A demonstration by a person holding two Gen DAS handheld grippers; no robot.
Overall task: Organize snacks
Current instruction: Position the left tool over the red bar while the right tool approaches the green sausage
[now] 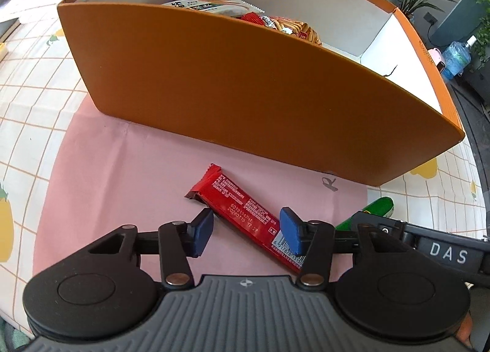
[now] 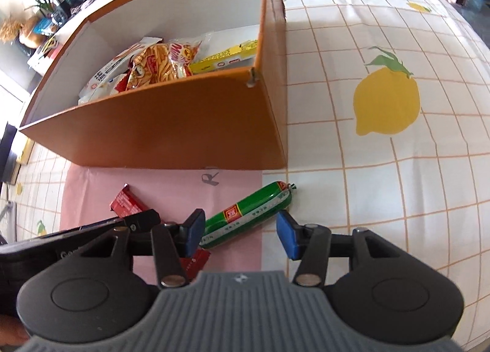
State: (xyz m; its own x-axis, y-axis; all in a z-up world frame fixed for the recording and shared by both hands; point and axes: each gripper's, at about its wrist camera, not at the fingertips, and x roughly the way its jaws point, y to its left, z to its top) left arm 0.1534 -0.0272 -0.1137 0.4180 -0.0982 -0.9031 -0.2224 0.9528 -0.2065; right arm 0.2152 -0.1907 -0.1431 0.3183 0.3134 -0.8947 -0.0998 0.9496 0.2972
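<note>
A red wrapped snack bar (image 1: pixel 239 211) lies slantwise on the pink mat (image 1: pixel 107 183) in front of the orange box (image 1: pixel 214 82). My left gripper (image 1: pixel 246 231) hovers over it, open, its blue pads either side of the bar's near half. To the right a green sausage stick (image 2: pixel 248 214) lies across the mat's right edge. My right gripper (image 2: pixel 242 234) is open around the stick's near end, the left pad close beside it. The orange box (image 2: pixel 168 125) holds several snack bags (image 2: pixel 159 64). Each gripper shows in the other's view: the right gripper (image 1: pixel 398 229) and the left gripper (image 2: pixel 92 229).
A checked tablecloth with lemon prints (image 2: pixel 386 107) covers the table to the right of the box. The box's right compartment (image 1: pixel 392 55) shows white walls. Potted plants (image 1: pixel 410 0) and a water bottle (image 1: pixel 456 55) stand beyond the table's edge.
</note>
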